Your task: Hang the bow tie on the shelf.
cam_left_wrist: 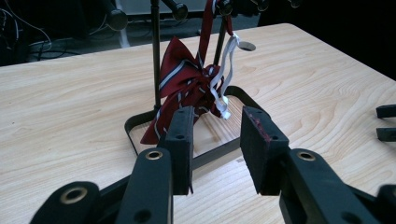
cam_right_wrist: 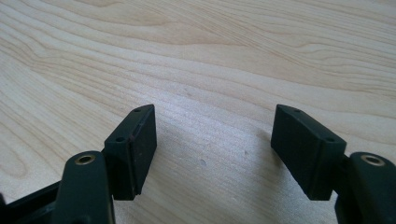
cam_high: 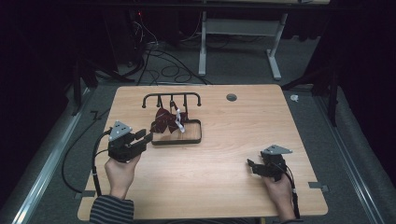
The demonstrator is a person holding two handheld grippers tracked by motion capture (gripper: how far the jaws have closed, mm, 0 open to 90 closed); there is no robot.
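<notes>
Both tools gape empty, left tool [cam_left_wrist: 217, 140] just before the red bow tie [cam_left_wrist: 184, 86], right tool [cam_right_wrist: 215, 140] over bare table [cam_right_wrist: 224, 56].

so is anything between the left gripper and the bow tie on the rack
Mostly clear: the left gripper is open and aimed at the bow tie. Only the rack's low black base rim lies between them, below the tie.

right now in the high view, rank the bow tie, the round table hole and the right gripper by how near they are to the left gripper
1. bow tie, hanging on the rack just beyond the left gripper
2. right gripper, across the table near the front edge
3. round table hole, far side
</notes>
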